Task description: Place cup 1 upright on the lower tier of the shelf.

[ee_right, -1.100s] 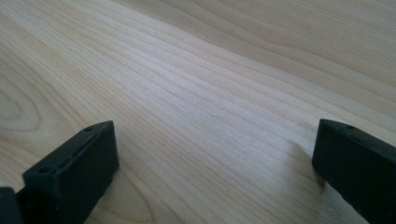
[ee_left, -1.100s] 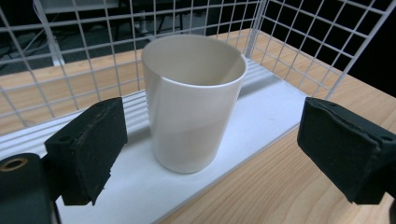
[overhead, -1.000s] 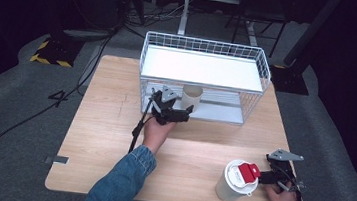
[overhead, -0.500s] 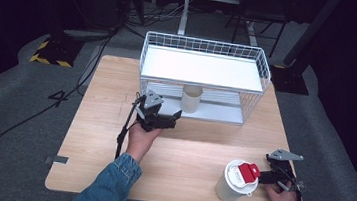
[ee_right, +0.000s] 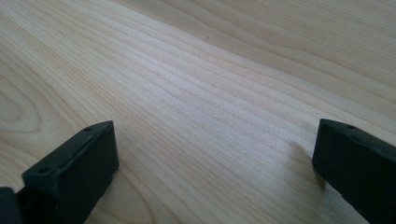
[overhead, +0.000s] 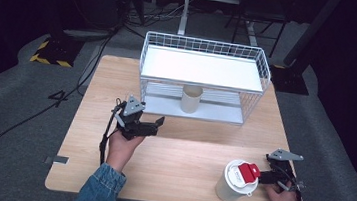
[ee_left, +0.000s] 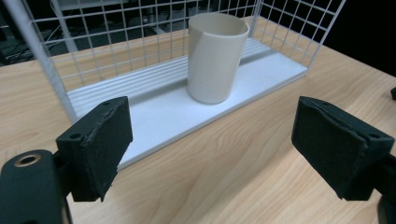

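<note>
- Beige cup point(overhead: 192, 98) stands upright on the lower shelf of the wire rack point(overhead: 259, 56), near its front edge.
- Left gripper point(overhead: 156, 123) sits on the table side of the rack, well clear of the cup; jaws apart with nothing between them, and they have just been closing.
- Right gripper point(ee_right: 210, 172) hangs over bare tabletop point(ee_right: 196, 93), jaws wide, holding nothing, beside the lidded white cup point(overhead: 235, 181).
- We'd say keep retreating low and level, so our jaws miss the shelf lip.

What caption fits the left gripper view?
Open left gripper empty, facing the beige cup upright on the wire rack's lower shelf.
</note>
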